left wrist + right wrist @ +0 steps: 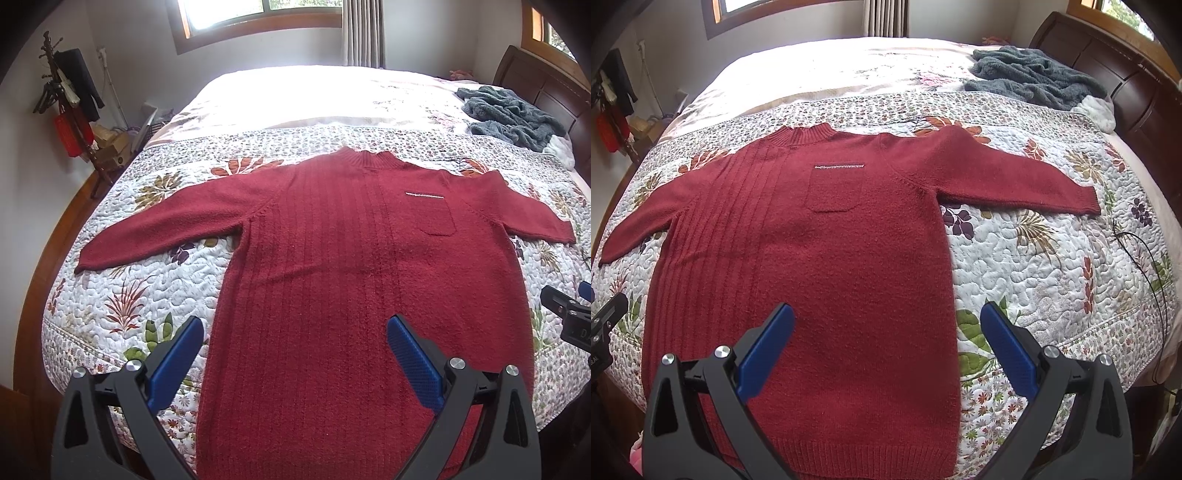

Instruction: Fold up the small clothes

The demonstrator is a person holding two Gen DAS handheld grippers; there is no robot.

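Red knit sweater [325, 266] lies flat and face up at the centre of both frames on a floral quilt [122, 295], sleeves spread, chest pocket trimmed in silver; no readable writing. Left gripper [295, 332] and right gripper [886, 325] hang above its lower part, fingers spread wide, grasping nothing.

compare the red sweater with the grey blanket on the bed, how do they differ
The red sweater is spread flat with both sleeves out; the grey blanket lies crumpled in a heap. The sweater sits at the near end of the bed, by the open grippers; the blanket sits far off by the dark headboard. The sweater's knit is ribbed; the blanket looks fluffy. Both rest on the floral quilt.
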